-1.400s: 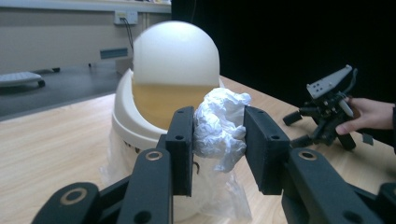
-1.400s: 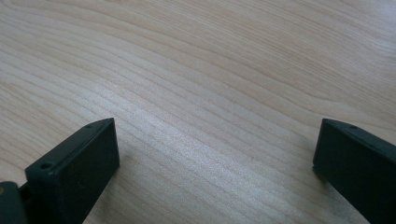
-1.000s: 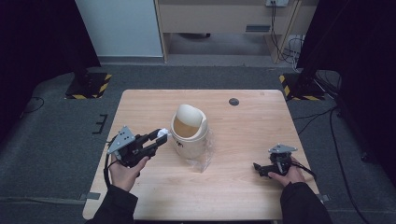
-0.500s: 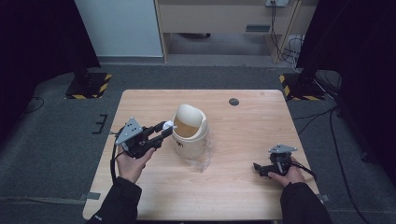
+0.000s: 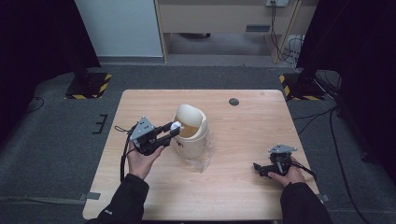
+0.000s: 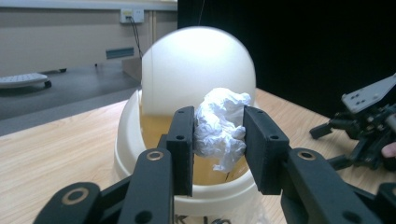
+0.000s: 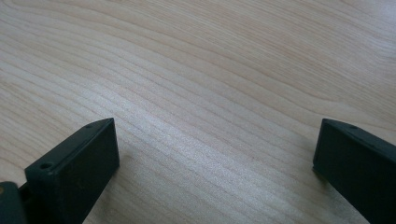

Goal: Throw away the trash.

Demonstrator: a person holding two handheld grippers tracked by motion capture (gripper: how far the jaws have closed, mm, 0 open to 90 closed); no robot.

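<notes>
A crumpled white paper wad [image 6: 220,125] is clamped between the jaws of the left gripper [image 5: 172,129] at the opening of a cream domed bin [image 5: 192,132] mid-table, while the right gripper [image 5: 259,169], jaws spread wide and holding nothing, rests on the wooden table [image 5: 243,196] well apart

2 black grippers, left gripper [image 5: 164,134] and right gripper [image 5: 262,169], grey 3-cornered plates, black cables, black sleeves [image 5: 122,202].

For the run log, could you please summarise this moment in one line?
left hand-held gripper: shut on paper wad, at bin opening | right hand-held gripper: open, on table
</notes>
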